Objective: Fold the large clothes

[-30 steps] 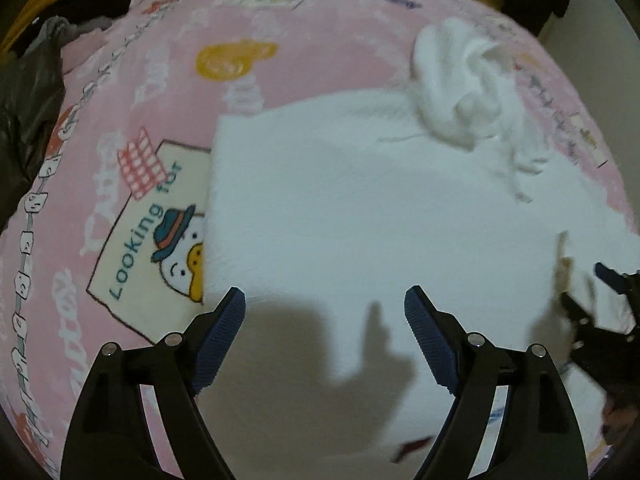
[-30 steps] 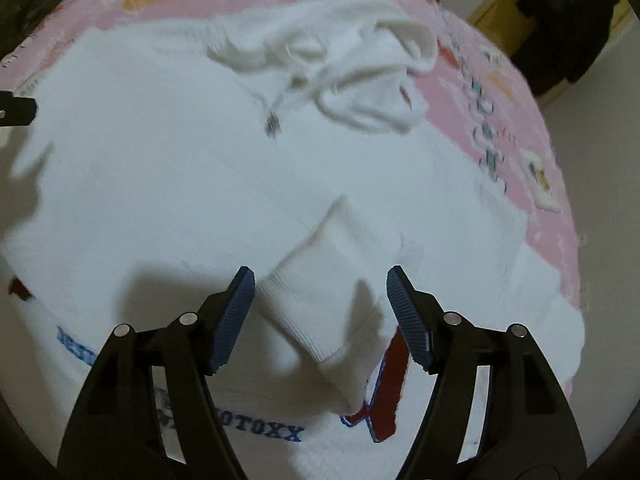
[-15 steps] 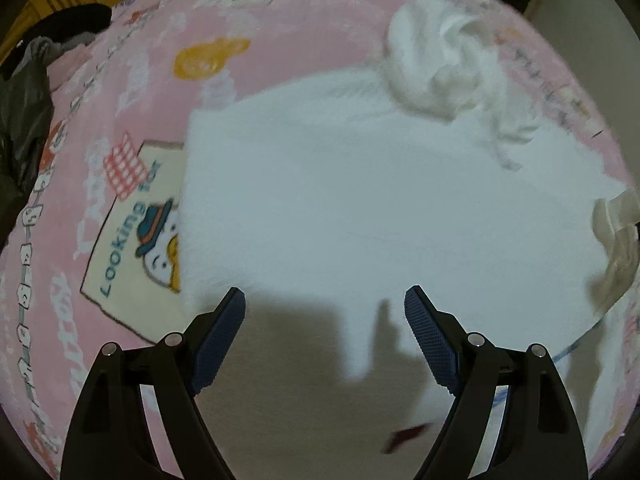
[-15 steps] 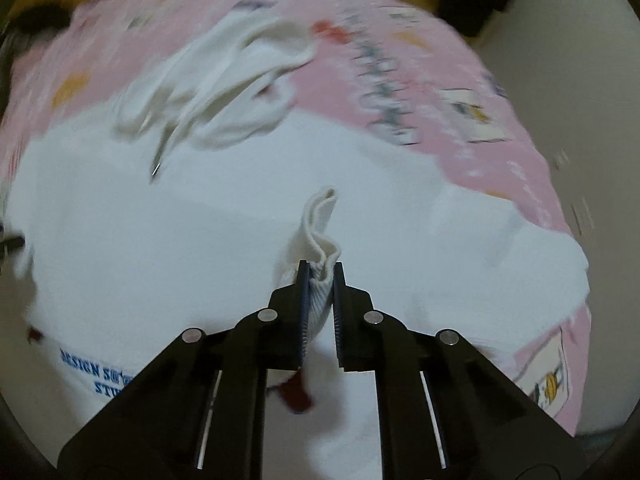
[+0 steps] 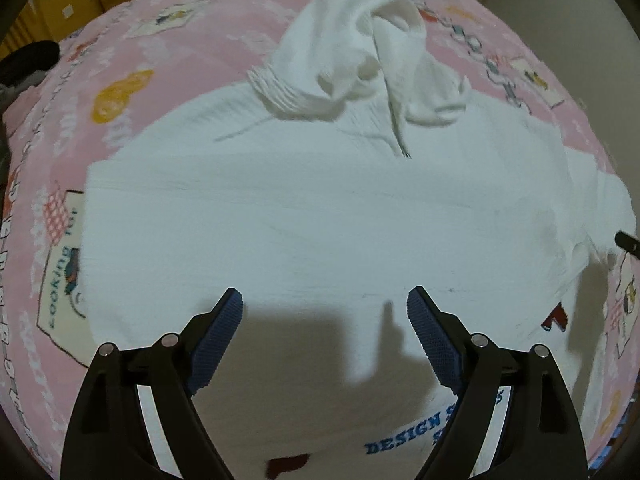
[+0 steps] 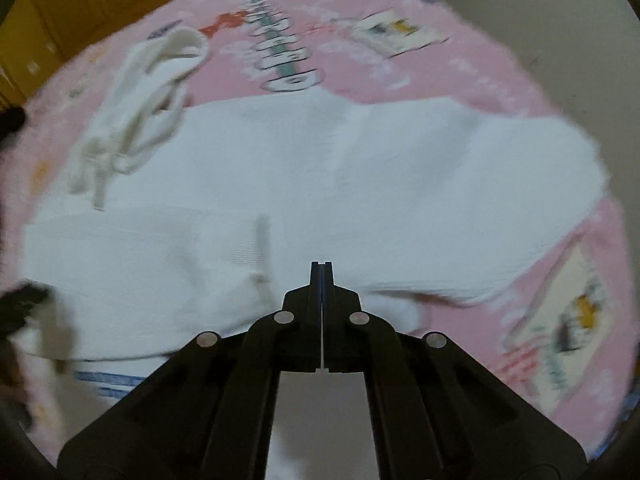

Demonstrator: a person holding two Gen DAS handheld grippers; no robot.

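Note:
A white hoodie (image 5: 320, 220) lies spread on a pink printed blanket (image 5: 140, 60), its hood (image 5: 360, 40) bunched at the far side and blue lettering near me. My left gripper (image 5: 324, 308) hangs open over the hoodie's body, nothing between its fingers. In the right wrist view the hoodie (image 6: 360, 180) stretches across, with one sleeve (image 6: 500, 184) running off to the right and a ribbed cuff (image 6: 248, 248) left of the tips. My right gripper (image 6: 322, 266) is shut, with sleeve cloth bunching up at its tips. Its dark tip (image 5: 628, 240) shows at the left view's right edge.
Yellow-brown cupboard fronts (image 6: 80, 20) stand beyond the bed's far left. Dark clothing (image 5: 28, 64) lies at the blanket's left edge. A pale wall (image 6: 560, 20) is close on the right, where the blanket (image 6: 360, 60) drops off. A blurred dark shape (image 6: 20, 304) sits at the left edge.
The right gripper closed on the sleeve cuff, rolled and carried it to the right. The left gripper slid sideways, still open, so the hood now sits centred ahead of it.

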